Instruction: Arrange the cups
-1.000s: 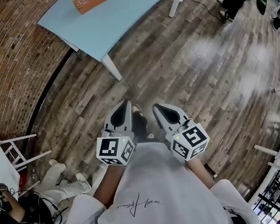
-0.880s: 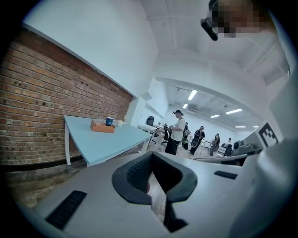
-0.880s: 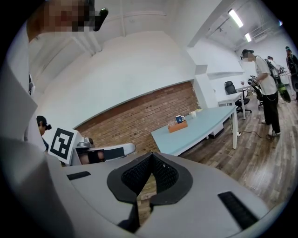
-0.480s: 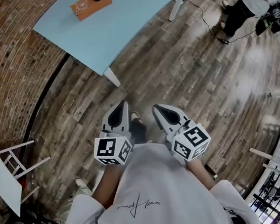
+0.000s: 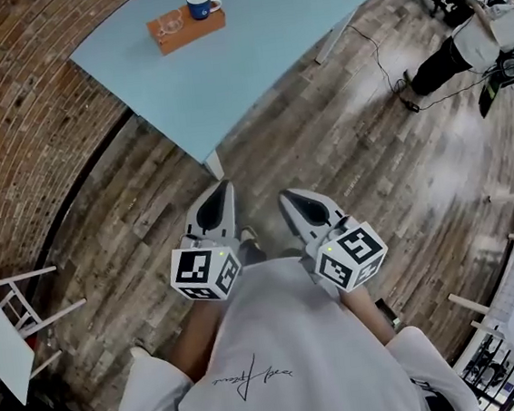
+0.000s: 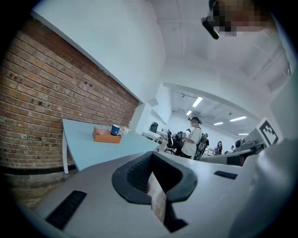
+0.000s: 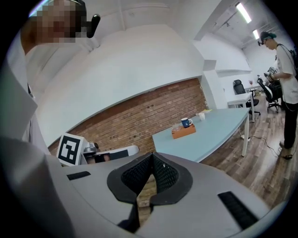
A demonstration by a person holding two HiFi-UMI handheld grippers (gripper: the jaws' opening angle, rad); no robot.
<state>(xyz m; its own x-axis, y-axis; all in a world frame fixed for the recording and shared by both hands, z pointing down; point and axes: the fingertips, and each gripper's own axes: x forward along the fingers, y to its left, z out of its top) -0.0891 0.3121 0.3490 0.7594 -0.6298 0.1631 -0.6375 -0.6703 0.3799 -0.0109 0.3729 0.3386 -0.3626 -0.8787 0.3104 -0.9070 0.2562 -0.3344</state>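
A blue mug [image 5: 202, 3] and a clear glass cup [image 5: 168, 23] stand on an orange tray [image 5: 193, 28] near the far side of a light blue table [image 5: 248, 37]. The tray with the mug [image 6: 115, 130] also shows small in the left gripper view, and in the right gripper view the mug [image 7: 186, 122] stands on the tray [image 7: 183, 131]. My left gripper [image 5: 222, 188] and right gripper [image 5: 285, 197] are held side by side over the wooden floor, well short of the table. Both are shut with nothing between the jaws.
A brick wall [image 5: 18, 106] runs along the left. A white chair [image 5: 12, 308] stands at the lower left. A person [image 5: 481, 35] stands at the upper right with cables on the floor. White table legs [image 5: 214, 163] come down near the grippers.
The table with the tray and cups has come closer and further into the head view. Both grippers stay shut and side by side. The person crouched at the lower left has left the view.
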